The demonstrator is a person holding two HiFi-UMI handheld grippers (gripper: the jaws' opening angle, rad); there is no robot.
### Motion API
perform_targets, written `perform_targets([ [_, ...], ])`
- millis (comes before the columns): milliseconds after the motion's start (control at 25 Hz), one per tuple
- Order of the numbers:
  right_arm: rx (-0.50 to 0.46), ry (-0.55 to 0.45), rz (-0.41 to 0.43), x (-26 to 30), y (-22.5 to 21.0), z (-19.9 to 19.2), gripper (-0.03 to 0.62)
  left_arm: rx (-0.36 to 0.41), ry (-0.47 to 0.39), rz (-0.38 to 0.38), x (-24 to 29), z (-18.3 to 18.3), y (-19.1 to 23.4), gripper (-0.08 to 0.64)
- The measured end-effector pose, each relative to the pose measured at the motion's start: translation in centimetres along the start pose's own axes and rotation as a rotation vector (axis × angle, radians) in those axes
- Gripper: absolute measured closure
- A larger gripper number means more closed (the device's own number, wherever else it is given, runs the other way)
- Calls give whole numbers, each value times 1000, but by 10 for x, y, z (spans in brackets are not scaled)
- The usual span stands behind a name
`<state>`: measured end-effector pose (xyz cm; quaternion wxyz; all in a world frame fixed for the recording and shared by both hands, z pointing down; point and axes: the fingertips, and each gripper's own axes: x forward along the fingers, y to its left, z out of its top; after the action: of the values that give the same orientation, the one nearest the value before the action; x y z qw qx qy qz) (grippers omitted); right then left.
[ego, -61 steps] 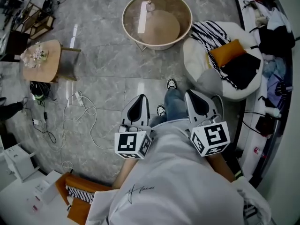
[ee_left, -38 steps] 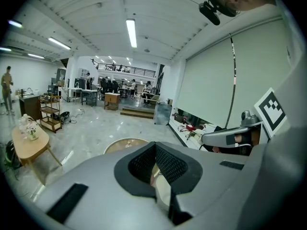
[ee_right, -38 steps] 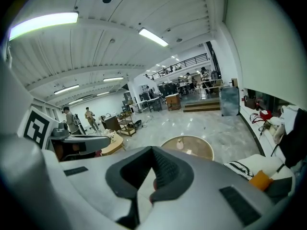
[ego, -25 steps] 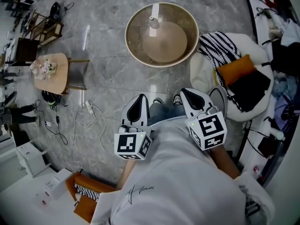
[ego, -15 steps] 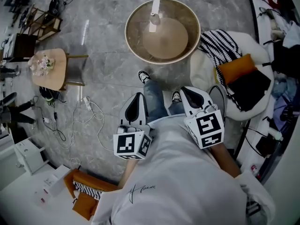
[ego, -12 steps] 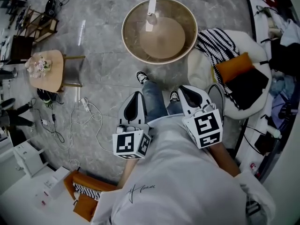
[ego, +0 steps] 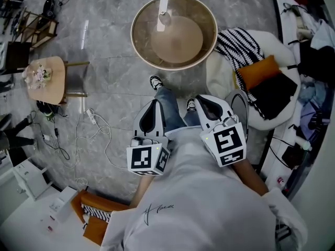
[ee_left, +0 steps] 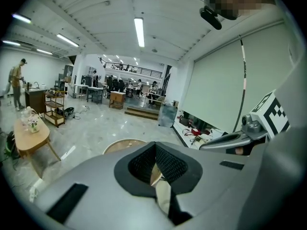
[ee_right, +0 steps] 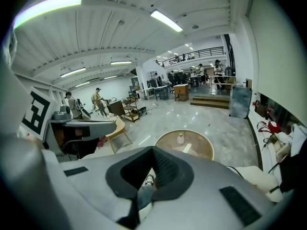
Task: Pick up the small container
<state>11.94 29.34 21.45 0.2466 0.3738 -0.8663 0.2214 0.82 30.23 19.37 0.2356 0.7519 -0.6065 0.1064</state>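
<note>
Standing on the grey marble floor, I held both tools close in front of my body, side by side and a little apart, noses pointing forward. My left gripper had its jaws pressed together with nothing between them; its own view showed the dark ribbed pads meeting in a narrow seam. My right gripper was closed just the same and was also empty, with only my jeans leg and one shoe visible below it. The marker cubes faced up at me, the left cube lower and the right cube slightly higher. The small container, a pale bottle-like thing, stood upright on the round table straight ahead of me, toward that table's far side and just beside a bright strip of reflected ceiling light. It was well apart from both grippers, untouched, with open floor and my forward foot between us. To the right of the round table sat a white beanbag carrying a black-and-white striped blanket and an orange cushion. Off to my left stood a small wooden side table with flowers on it, and white cables lay looped across the floor near it.
</note>
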Motion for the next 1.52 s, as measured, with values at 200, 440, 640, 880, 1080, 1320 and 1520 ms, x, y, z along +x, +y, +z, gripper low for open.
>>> perform_targets([
  [200,-5,-29,-10,10,-6,18,581,13,-19,4,9,14,9,551],
  [440,2,-44,-21,26,-15,36,581,41,-22,-11,26,31,20,551],
  [640,18,-50,-38,43,-21,51,581,50,-17,-28,44,44,35,551],
  [880,43,-55,-75,69,-28,71,581,70,1,-75,68,61,54,551],
  [1080,70,-48,-109,94,-33,89,581,80,23,-109,90,78,76,551],
  [1320,103,-38,-143,130,-30,116,581,96,47,-160,115,98,110,551],
  [1520,108,-25,-176,159,-26,137,581,107,58,-201,134,115,140,551],
])
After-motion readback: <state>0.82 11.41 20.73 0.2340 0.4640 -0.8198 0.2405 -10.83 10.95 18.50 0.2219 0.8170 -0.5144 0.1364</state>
